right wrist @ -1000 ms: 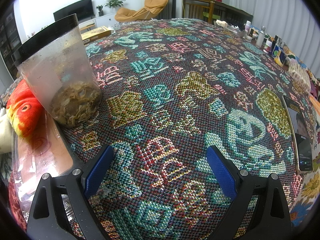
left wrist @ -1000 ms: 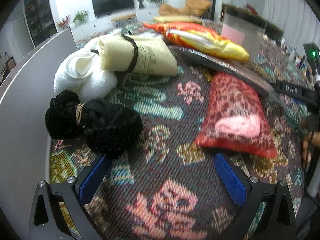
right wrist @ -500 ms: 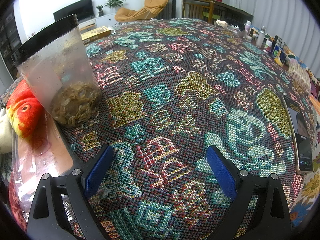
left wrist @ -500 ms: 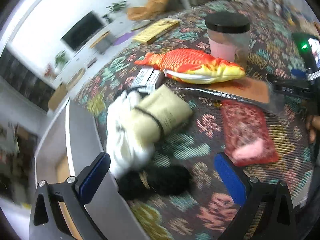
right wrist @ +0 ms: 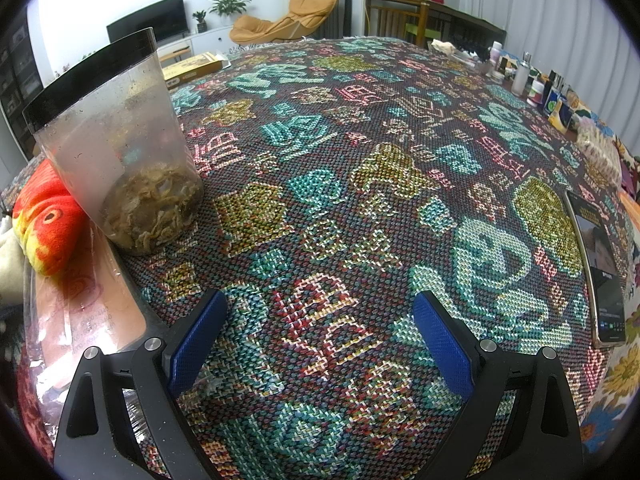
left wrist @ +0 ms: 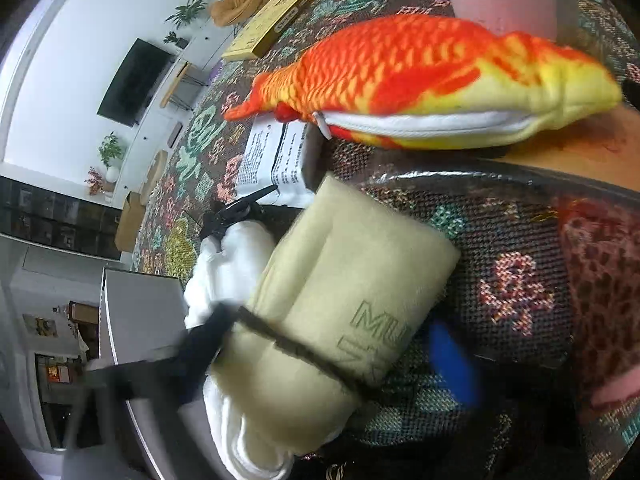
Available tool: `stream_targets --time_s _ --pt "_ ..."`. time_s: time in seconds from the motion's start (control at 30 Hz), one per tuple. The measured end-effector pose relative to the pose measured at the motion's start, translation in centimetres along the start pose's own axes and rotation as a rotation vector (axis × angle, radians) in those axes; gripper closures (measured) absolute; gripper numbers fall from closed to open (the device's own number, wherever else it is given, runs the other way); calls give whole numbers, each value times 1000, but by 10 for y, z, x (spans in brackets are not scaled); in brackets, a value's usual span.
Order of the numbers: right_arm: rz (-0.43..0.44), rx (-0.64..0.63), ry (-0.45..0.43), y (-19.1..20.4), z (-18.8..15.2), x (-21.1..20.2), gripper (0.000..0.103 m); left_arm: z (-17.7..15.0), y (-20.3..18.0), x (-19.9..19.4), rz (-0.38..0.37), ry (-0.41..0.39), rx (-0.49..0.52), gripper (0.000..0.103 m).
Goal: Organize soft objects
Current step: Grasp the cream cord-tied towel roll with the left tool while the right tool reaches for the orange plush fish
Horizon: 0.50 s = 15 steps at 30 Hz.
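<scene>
Two blurred left gripper [left wrist: 320, 344] fingers, just closing, straddle the banded beige roll [left wrist: 340, 320] on the patterned cloth [left wrist: 516, 240]; contact cannot be told. Its long axis crosses the jaws. The right gripper [right wrist: 316, 340] is held spread, empty, well apart.

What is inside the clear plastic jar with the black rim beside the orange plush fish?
The clear plastic jar holds a low layer of brownish dried flakes; above them it is empty. What the flakes are cannot be told.
</scene>
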State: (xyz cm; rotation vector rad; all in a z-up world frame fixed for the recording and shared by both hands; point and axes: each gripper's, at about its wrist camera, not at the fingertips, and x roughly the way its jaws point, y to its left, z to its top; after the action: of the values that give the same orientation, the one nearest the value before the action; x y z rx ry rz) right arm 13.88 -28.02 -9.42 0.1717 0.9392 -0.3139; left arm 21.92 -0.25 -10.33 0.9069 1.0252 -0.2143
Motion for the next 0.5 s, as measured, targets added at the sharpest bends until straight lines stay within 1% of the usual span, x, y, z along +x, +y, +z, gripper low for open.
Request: stream_targets --time_s 0.03,0.07,0.1,0.13,0.2,0.23,0.3,0.33,0.4,0.43,0.5 --pt "0 0 0 0 0 0 7 -1 5 -3 -7 -5 -38 39" --pt "0 0 0 0 0 0 7 -4 14 -9 -37 -19 -95 47" --pt "0 0 0 0 0 0 7 -7 22 -16 -67 -28 -147 52" --pt "0 0 0 0 0 0 7 -13 34 -27 -100 -44 -226 54" --pt "0 0 0 0 0 0 7 -24 47 -48 -150 -70 -328 54" --pt "0 0 0 0 0 0 7 -37 52 -65 -178 -88 -387 54" --pt "0 0 0 0 0 0 7 -62 51 -90 -216 -104 -474 54" --pt "0 0 0 0 0 0 7 -67 46 -97 -232 -103 -502 54" --pt "0 0 0 0 0 0 7 -98 33 -113 -280 -89 -590 54" --pt "0 0 0 0 0 0 7 -106 25 -115 -291 -83 -614 54" --pt "0 0 0 0 0 0 7 -134 3 -115 -299 -57 -684 53"
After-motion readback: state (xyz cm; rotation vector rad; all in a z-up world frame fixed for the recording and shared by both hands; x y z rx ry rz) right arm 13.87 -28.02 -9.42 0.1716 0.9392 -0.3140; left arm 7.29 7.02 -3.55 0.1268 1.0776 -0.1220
